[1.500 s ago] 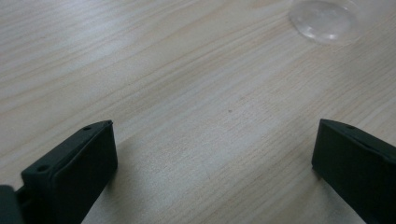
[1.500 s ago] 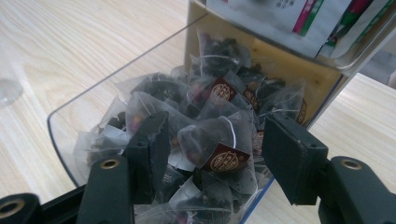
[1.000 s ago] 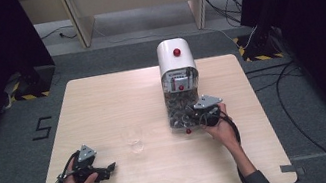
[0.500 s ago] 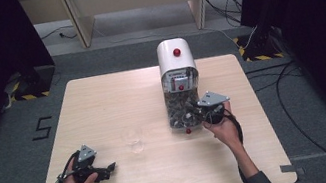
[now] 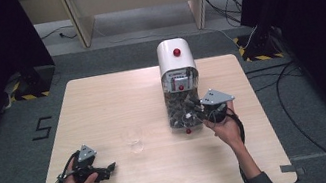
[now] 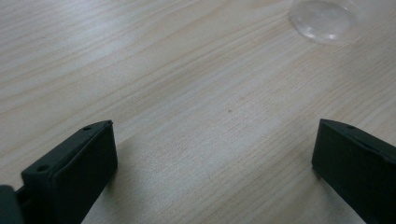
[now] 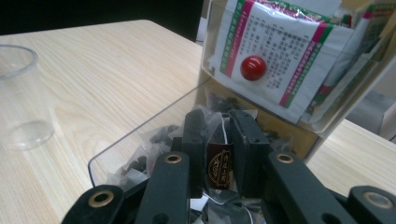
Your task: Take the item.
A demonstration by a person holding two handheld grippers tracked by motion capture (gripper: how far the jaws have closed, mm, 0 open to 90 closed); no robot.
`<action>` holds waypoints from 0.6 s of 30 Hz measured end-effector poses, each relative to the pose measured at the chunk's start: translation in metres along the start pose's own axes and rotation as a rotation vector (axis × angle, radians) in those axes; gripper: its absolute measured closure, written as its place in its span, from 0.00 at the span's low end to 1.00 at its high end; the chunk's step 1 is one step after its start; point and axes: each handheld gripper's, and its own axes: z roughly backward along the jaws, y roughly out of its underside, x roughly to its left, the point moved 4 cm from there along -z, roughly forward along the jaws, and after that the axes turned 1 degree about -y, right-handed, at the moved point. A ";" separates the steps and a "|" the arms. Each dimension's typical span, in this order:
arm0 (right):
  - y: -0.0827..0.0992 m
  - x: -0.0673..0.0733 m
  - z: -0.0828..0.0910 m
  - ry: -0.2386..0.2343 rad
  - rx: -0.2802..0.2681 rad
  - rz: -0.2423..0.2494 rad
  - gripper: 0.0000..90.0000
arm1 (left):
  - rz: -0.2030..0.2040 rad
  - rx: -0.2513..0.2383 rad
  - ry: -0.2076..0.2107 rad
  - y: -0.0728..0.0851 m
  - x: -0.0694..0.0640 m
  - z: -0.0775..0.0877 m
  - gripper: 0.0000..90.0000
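Clamped on a tea bag [image 7: 219,163]: right gripper [image 7: 219,154], jaws just closed onto the dark tag and the filmy sachet behind it, string running up between the pads. Poised over the open clear tray [image 7: 140,144] at the foot of the dispenser [image 5: 178,76], among more sachets heaped there. Light, soft and crushable by the look of it; thin mesh likely to tear if pinched hard or dragged against the tray's edge, so best taken by the tag or the gathered top rather than the filled belly. Neighbouring bags possibly snagged by their strings; worth a slow lift. Further out, a red knob [image 7: 253,67] on the dispenser's front above printed packets behind the clear wall. Beyond that, an empty clear cup [image 5: 133,138] upright on the table [image 5: 102,102], between the two hands, well apart from the bag. At the near left, left gripper [image 5: 106,171] resting low on the wood, jaws wide apart, nothing between them, the cup's base ahead of it.
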 end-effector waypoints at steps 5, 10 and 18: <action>-0.006 0.006 0.002 -0.008 -0.015 0.004 0.86 | 0.000 0.000 0.000 0.000 0.000 0.000 0.00; -0.013 0.012 0.005 -0.010 -0.034 0.024 0.86 | 0.000 0.000 0.000 0.000 0.000 0.000 0.00; -0.025 0.025 0.007 -0.039 -0.062 0.053 0.86 | 0.000 0.000 0.000 0.000 0.000 0.000 0.00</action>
